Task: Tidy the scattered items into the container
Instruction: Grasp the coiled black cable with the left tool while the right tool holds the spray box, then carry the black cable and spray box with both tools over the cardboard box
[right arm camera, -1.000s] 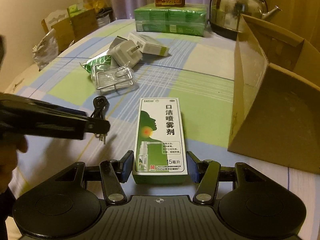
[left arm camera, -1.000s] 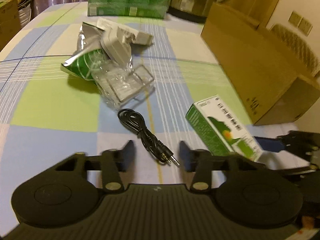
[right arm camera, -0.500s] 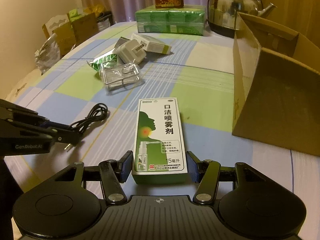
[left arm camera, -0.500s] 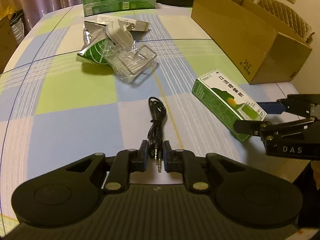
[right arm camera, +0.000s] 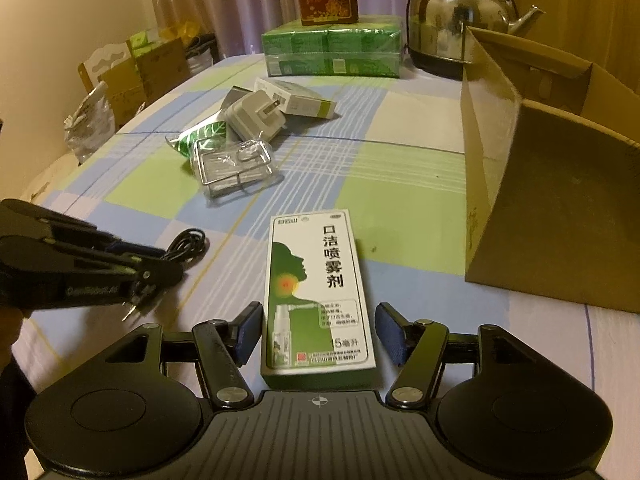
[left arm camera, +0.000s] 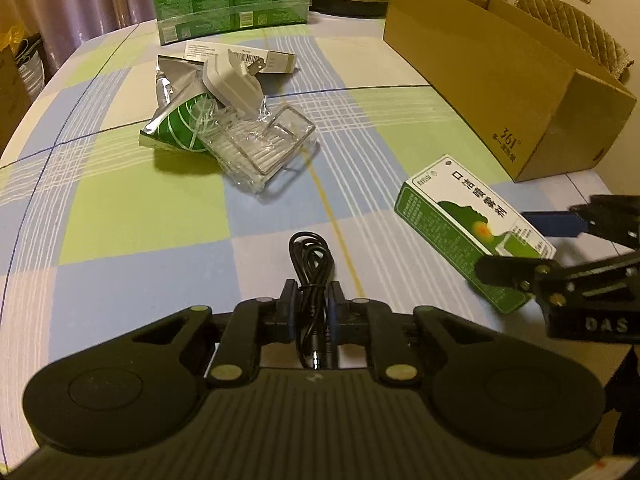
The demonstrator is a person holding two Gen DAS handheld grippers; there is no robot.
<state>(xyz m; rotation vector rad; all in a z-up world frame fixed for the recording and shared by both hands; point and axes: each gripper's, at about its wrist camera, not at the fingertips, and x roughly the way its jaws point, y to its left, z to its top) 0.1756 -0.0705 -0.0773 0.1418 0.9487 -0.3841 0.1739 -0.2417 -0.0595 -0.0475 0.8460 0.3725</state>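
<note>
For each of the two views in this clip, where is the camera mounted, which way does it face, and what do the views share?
Left wrist: sits on the left gripper, facing forward across the table; its fingers pinch the black cable; the right gripper enters at right.
Right wrist: sits on the right gripper, facing the table's far end; its open fingers straddle the spray box; the left gripper enters at left.
Shared: cable, spray box, cardboard box, white plug adapter.
</note>
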